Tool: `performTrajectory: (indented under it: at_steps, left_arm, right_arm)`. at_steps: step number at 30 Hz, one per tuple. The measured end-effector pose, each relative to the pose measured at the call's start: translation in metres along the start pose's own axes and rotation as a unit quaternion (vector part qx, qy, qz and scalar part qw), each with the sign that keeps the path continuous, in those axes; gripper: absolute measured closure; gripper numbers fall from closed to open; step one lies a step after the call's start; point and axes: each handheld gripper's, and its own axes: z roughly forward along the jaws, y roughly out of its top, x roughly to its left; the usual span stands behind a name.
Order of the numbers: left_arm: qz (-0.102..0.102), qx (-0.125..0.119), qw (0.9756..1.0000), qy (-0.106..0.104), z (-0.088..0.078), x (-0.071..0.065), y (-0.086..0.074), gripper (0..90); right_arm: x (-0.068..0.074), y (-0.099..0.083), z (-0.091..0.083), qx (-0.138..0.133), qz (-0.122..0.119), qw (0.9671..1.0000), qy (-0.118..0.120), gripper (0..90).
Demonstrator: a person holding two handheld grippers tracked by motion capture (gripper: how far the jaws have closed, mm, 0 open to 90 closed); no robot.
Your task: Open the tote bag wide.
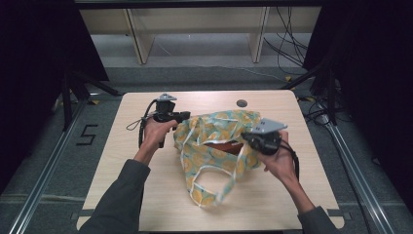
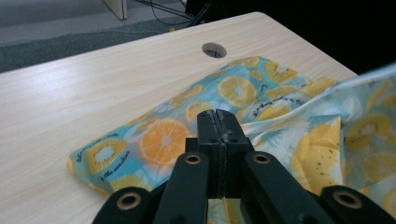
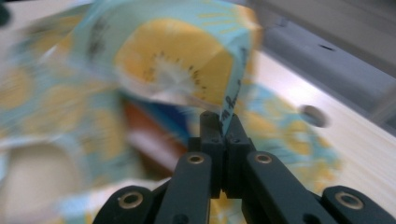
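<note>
The left tongs [image 2: 219, 122] had their jaws pressed together on the edge of the fruit-print bag [image 1: 219, 141]; the right tongs [image 3: 219, 122] were likewise clamped on the opposite rim. Between the two tongs the bag's mouth gaped, something reddish-brown showing inside. Its handle loops trailed toward the person across the counter [image 1: 146, 195].

A large dark figure "5" [image 1: 86, 134] is marked on the floor — left of the left gripper [image 1: 181, 116]. Script on the citrus-print bag [image 2: 159, 135] is unreadable.
</note>
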Motion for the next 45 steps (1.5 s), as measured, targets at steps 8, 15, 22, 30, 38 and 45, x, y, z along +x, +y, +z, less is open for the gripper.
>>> performTrajectory:
  at_steps: [8, 15, 22, 30, 38, 45]
  left_arm:
    - [-0.008, 0.035, 0.9994, -0.003, 0.015, 0.012, -0.023, 85.5]
    - [-0.029, 0.014, 0.9995, -0.004, -0.006, 0.010, -0.023, 57.5]
    - [0.041, -0.046, 0.9980, -0.015, -0.072, -0.030, -0.008, 57.8]
    - [0.147, 0.033, 0.9887, 0.003, -0.055, -0.085, -0.026, 48.6]
    - [0.217, 0.064, 0.9715, 0.071, -0.019, -0.078, -0.028, 69.8]
    - [0.117, 0.032, 0.9909, 0.059, -0.012, -0.035, 0.002, 88.0]
  right_arm:
    - [-0.071, -0.014, 0.060, 0.054, 0.084, 0.9944, -0.034, 90.0]
    - [-0.077, -0.023, 0.076, 0.099, 0.115, 0.9879, -0.033, 90.0]
    - [-0.077, -0.021, 0.076, 0.105, 0.132, 0.9853, -0.029, 90.0]
    - [-0.074, -0.018, 0.078, 0.110, 0.120, 0.9863, -0.028, 89.5]
    - [-0.078, -0.015, 0.072, 0.106, 0.113, 0.9878, -0.019, 84.0]
    - [-0.071, -0.002, 0.044, 0.073, 0.103, 0.9920, 0.005, 55.2]
